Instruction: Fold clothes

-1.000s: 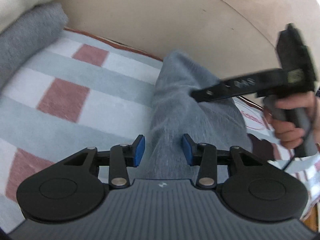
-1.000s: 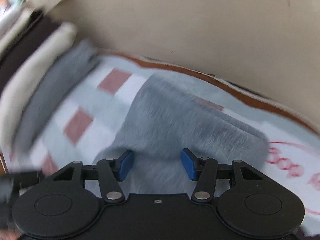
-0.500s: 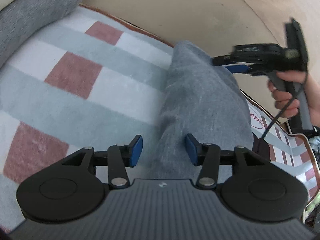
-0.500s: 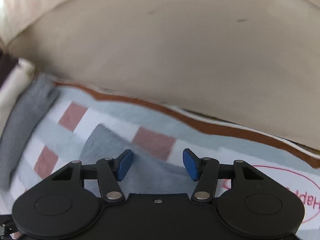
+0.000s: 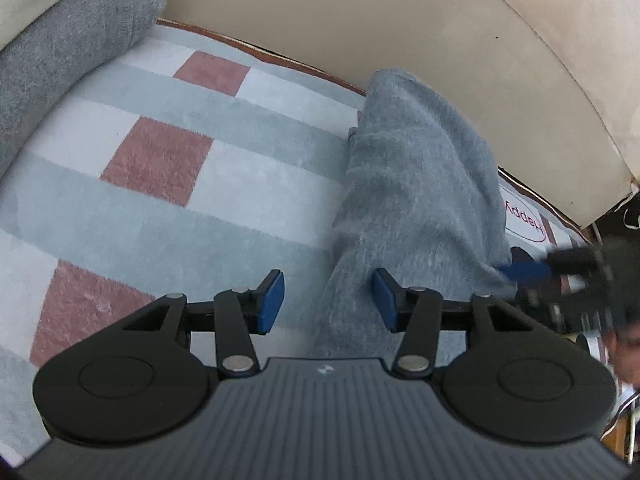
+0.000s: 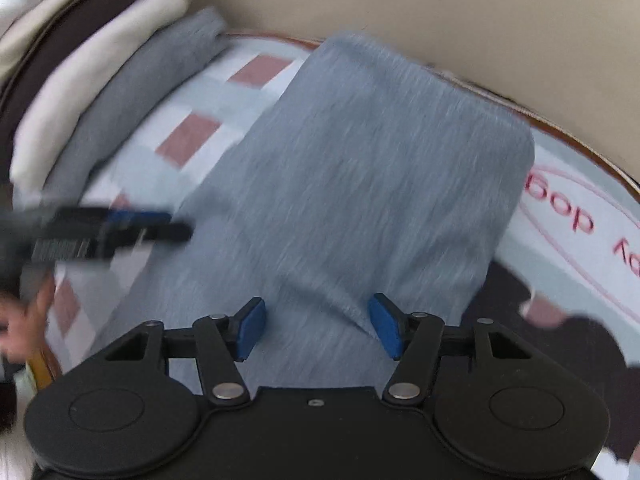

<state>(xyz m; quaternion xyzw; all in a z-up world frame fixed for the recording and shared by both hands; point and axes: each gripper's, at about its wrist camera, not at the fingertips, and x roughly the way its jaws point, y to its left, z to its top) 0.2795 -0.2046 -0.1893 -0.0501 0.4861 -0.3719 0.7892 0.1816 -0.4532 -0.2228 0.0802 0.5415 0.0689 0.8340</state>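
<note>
Lying folded on a checked blanket (image 5: 168,200): one grey garment (image 5: 416,200), long and narrow in the left wrist view, a broad rounded rectangle in the right wrist view, fuzzy in texture, its far end close to a beige backrest (image 5: 360,20). Stacked at the far left: four folded pieces in the right wrist view, grey (image 6: 132,92) lowest, then cream, dark brown and white above it. Two tools counted. Left hand-held gripper (image 5: 328,300) hovering low at the garment's near left edge, blue pads (image 5: 272,300) spread wide, nothing between them but cloth edge and blanket. Right hand-held gripper (image 6: 316,330) held over the garment's near end, jaws equally wide, gripping nothing; blurred in the left wrist view at the garment's right edge. Dark cloth (image 6: 560,340) lying at the near right
</note>
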